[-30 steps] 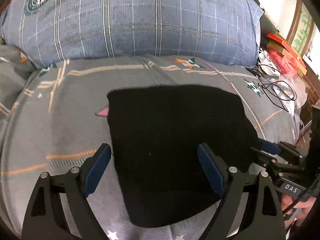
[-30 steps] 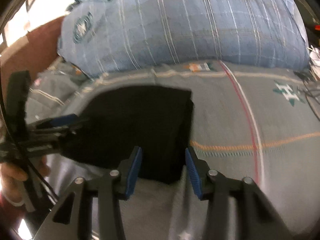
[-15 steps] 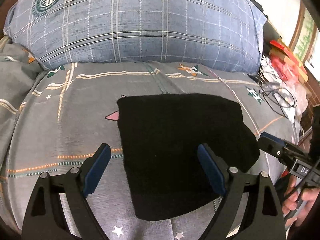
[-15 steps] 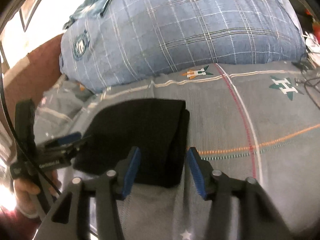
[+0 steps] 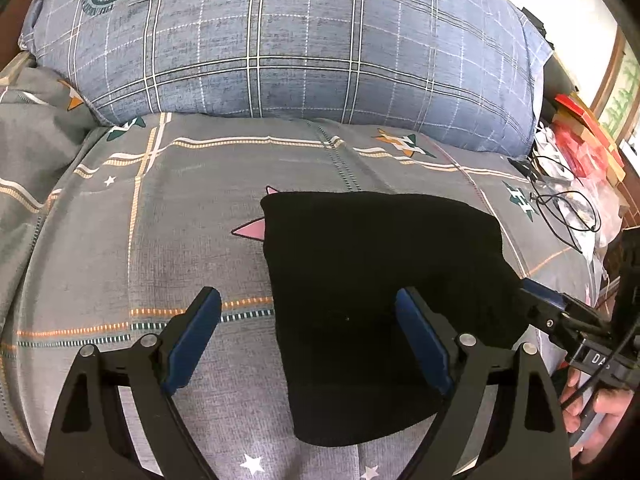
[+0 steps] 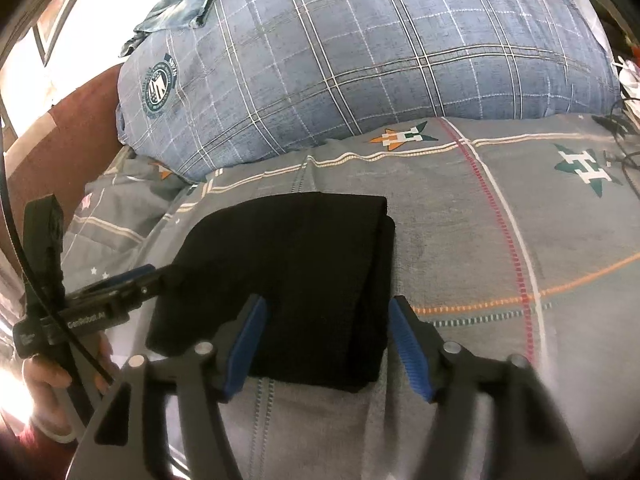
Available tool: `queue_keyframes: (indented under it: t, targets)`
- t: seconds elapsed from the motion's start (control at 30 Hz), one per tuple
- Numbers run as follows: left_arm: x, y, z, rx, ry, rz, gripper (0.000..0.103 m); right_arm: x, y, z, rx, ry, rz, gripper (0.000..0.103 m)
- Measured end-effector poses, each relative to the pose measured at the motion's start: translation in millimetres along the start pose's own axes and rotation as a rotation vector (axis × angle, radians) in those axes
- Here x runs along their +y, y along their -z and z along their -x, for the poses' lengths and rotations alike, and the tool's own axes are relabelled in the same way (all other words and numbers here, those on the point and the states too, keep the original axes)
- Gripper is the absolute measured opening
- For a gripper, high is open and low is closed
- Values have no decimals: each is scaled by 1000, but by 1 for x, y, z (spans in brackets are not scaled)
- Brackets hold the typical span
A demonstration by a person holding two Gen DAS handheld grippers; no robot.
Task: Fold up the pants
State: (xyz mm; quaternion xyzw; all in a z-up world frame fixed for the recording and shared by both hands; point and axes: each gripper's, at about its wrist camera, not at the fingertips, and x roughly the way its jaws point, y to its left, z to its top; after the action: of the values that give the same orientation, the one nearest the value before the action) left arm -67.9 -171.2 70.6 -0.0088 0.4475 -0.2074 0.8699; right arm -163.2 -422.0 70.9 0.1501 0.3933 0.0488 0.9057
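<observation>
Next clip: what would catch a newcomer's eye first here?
The black folded pants, a compact block on the grey patterned bedspread, right before both open grippers. Behind them, the big blue plaid pillow fills the top, with tangled cables at the bed's right edge.

daylight bright; window glare upper corners; fisheye edges bent, dark

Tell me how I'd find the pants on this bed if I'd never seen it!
Start at the big blue plaid pillow at the head of the bed. Just below it lies the grey patterned bedsheet with orange stripes and stars. In the sheet's middle sits a folded black fabric rectangle, the pants: the only plain, solid dark thing there.
</observation>
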Motion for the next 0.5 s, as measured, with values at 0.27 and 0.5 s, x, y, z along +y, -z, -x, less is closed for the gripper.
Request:
queue_keyframes:
  t: [0.27, 0.5]
  targets:
    - [10, 2, -5, 7, 41, 48, 92, -12, 1, -20, 51, -20, -29, 71]
    - [13, 2, -14, 23, 75, 79, 93, -16, 1, -24, 56, -37, -47, 75]
